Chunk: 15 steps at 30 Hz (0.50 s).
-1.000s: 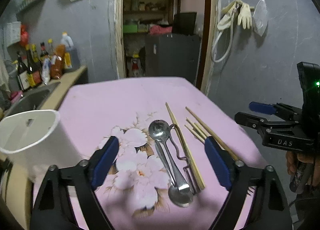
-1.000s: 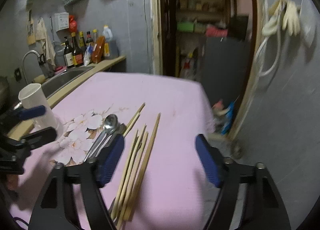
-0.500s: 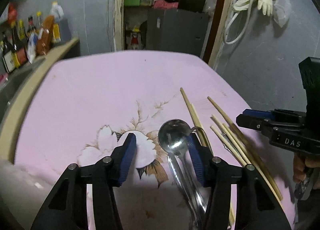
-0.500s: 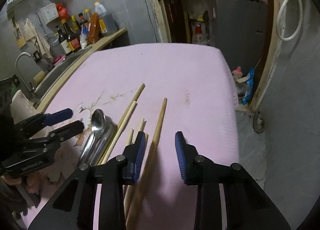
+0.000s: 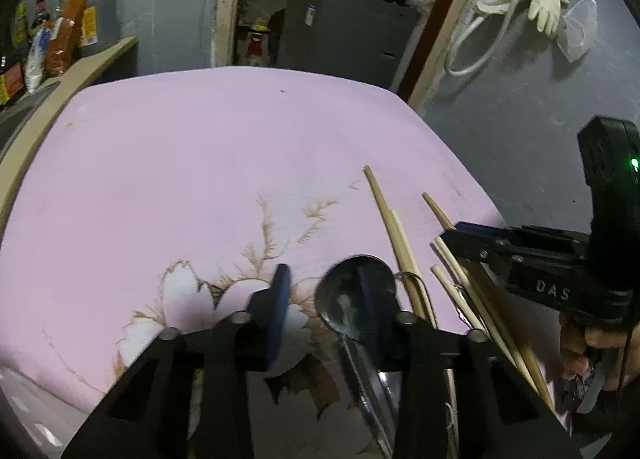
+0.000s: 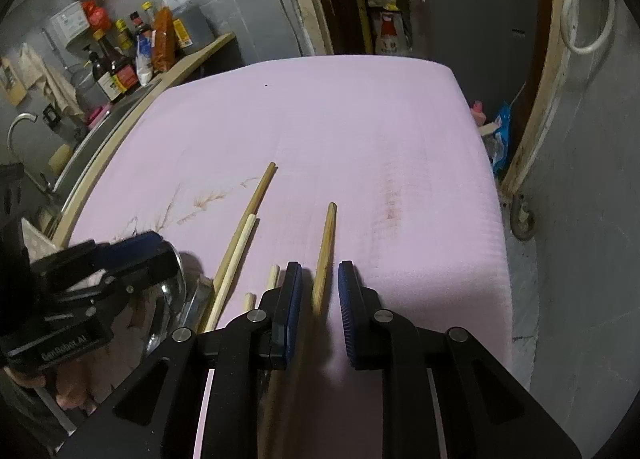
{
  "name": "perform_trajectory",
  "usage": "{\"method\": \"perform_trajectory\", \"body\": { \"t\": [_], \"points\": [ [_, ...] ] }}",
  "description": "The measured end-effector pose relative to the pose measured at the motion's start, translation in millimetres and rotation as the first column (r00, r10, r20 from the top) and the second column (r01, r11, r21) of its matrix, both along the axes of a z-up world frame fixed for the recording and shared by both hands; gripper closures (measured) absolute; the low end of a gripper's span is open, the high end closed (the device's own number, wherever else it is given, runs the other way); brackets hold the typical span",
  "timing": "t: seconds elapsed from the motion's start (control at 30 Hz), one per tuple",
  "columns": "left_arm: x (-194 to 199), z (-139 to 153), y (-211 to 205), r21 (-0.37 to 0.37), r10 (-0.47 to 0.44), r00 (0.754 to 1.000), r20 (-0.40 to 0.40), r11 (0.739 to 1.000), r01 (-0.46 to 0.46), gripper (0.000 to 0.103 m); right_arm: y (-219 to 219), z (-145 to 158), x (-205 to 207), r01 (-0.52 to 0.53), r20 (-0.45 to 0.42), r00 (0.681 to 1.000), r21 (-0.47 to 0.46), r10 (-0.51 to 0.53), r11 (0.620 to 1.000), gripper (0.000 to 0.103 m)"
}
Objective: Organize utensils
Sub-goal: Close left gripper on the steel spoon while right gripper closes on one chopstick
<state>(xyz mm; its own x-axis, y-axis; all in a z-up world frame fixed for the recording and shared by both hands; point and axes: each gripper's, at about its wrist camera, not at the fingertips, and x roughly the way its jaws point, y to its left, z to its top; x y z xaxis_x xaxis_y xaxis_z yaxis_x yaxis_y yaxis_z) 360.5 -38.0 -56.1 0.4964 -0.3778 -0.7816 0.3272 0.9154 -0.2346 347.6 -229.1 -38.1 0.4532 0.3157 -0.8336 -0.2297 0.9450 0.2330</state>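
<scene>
A steel spoon [image 5: 354, 307] lies on the pink floral cloth [image 5: 200, 163], bowl away from me. My left gripper [image 5: 324, 299] hangs over it, jaws partly closed; the right pad covers part of the spoon's bowl. Several wooden chopsticks [image 5: 394, 237] lie to the right of the spoon. My right gripper [image 6: 320, 291] is low over them, jaws narrowed either side of the rightmost chopstick [image 6: 325, 255], with a small gap left on each side. The right gripper also shows in the left wrist view [image 5: 520, 251], and the left gripper in the right wrist view [image 6: 100, 267].
Sauce bottles [image 6: 120, 59] stand on a wooden counter by a sink at the far left. A dark cabinet [image 5: 344, 31] stands past the table's far edge. The cloth's right edge [image 6: 492, 219] drops to the floor.
Both grippers have dropped toward the table and narrowed their jaws. The left one came down over the spoon's bowl, the right one over the rightmost chopstick. The white cup has left the left view.
</scene>
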Motion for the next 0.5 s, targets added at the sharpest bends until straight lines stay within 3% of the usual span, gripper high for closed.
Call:
{"method": "perform_trajectory", "body": {
  "t": [0.13, 0.3, 0.5],
  "points": [
    [0, 0, 2, -0.004, -0.008, 1.0, -0.007, 1.0, 0.008, 0.093, -10, -1, 4, 0.036, -0.032, 0.999, 0.038, -0.035, 0.999, 0.098],
    [-11, 10, 8, 0.013, 0.027, 0.999, 0.046, 1.0, -0.028, 0.1, -17, 3, -3, 0.076, -0.037, 0.997, 0.123, -0.072, 0.989, 0.099],
    [-37, 37, -1, 0.026, 0.057, 0.982, 0.178, 0.998, -0.063, 0.101, -21, 28, -40, 0.093, 0.117, 0.986, 0.204, -0.119, 0.974, 0.099]
  ]
}}
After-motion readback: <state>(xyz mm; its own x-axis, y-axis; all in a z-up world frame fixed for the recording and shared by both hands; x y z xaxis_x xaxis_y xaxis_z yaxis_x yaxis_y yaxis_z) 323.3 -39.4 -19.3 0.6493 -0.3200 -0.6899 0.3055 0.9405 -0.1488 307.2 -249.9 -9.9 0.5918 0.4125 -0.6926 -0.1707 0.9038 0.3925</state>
